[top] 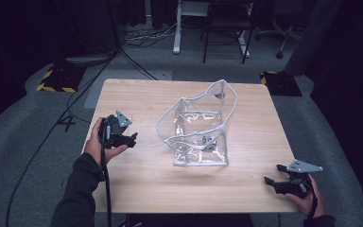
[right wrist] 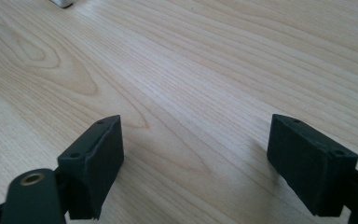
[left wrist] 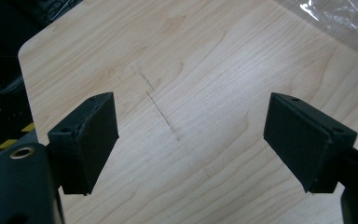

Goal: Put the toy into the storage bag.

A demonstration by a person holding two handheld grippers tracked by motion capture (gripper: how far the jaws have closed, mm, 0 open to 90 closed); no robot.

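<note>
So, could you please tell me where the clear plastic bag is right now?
In the high view the clear plastic bag stands open at the middle of the wooden table, between the left tool and the right tool, touching neither.

Wooden surface [top: 142, 179] on grey carpet [top: 33, 142]; beyond it, cables [top: 144, 38], a white desk leg [top: 177, 28], striped floor plates [top: 56, 78].

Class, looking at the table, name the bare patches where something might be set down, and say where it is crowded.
Bare wood lies along the near edge between the left hand-held gripper and the right hand-held gripper, and along the table far-left edge. The middle is crowded by the clear plastic bag.
</note>
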